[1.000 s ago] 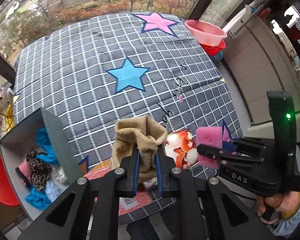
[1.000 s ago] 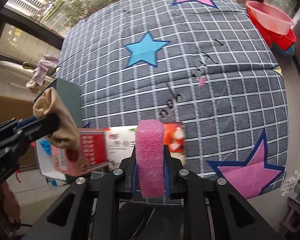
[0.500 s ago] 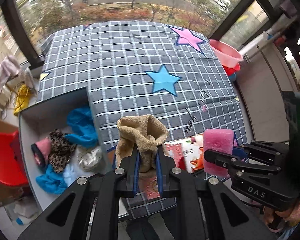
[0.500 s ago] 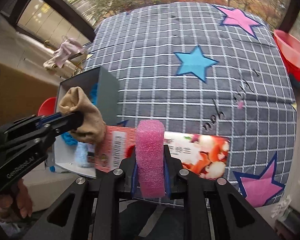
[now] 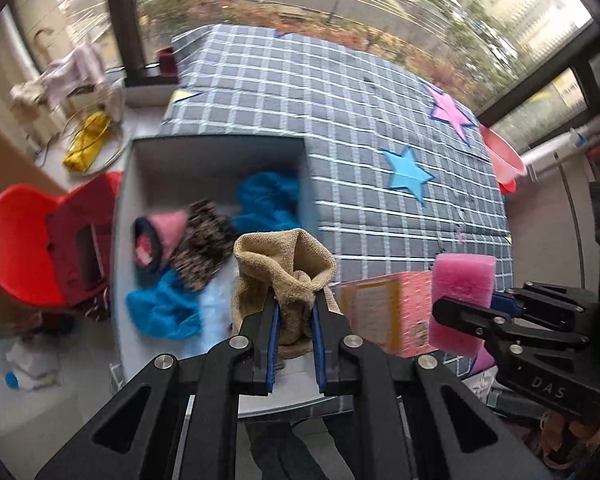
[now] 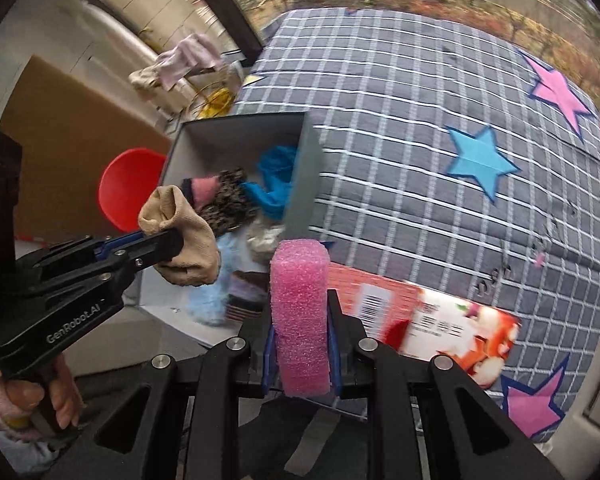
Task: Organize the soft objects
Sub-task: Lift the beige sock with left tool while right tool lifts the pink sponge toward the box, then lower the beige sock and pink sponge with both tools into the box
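My left tool (image 5: 294,320) is pinching a tan sock (image 5: 286,272), blue pads pressed into the bunched fabric, cuff sticking up above the fingertips. In the right wrist view the same sock (image 6: 180,236) hangs from the left tool (image 6: 168,244) over the near edge of the box; a hand (image 6: 40,396) grips that tool's handle at the lower left.

My right tool (image 6: 300,340) is clamped on a pink foam block (image 6: 299,316), standing upright between the pads. From the left wrist view the foam (image 5: 460,300) and right tool (image 5: 456,312) sit just right of the sock, well apart from it.

Under the left tool is a grey open box (image 5: 216,152) on the mattress edge. Inside: blue cloth (image 5: 268,200), a leopard-print piece (image 5: 204,248), a pink and navy sock (image 5: 156,240), another blue piece (image 5: 164,312), all jumbled and touching. Some pale stuff is in there too, too blurred to name.

Beside the box, below the foam, lies a red printed carton (image 6: 440,324), flat on the mattress (image 6: 400,120), which has a grey grid cover with blue and pink stars. A red chair (image 5: 16,240) stands left of the box, off the mattress. A pink basin (image 5: 500,156) is at the far right edge. Pale clothes (image 6: 184,60) hang by the window.
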`<state>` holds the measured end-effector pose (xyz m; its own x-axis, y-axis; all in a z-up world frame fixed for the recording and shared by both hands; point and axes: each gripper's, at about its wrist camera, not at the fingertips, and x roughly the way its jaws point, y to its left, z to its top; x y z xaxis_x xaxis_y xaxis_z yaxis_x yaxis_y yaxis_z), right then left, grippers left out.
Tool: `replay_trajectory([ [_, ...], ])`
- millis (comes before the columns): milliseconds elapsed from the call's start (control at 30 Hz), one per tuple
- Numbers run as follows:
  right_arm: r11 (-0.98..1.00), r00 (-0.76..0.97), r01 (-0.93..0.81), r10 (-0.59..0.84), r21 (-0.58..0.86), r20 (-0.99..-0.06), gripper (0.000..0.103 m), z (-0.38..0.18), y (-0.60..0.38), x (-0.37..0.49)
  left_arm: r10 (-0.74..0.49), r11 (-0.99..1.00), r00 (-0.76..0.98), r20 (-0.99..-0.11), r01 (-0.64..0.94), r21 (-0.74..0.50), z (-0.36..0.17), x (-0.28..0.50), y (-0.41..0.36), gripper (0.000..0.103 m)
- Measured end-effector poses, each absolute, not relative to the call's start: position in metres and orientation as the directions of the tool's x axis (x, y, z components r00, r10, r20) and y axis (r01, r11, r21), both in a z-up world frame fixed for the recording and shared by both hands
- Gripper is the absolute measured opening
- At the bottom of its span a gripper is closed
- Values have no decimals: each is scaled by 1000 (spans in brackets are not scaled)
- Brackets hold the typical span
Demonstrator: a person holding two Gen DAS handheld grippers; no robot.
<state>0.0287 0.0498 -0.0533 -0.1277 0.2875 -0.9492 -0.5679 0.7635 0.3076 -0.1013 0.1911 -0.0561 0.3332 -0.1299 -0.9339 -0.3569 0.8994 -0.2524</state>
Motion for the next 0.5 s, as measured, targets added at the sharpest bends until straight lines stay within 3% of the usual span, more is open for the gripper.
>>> replay_trajectory([
  [500, 654, -201, -685, 252, 320, -946, 22, -65, 120, -17, -76, 858, 283, -956, -469, -207, -84, -154, 212, 15],
])
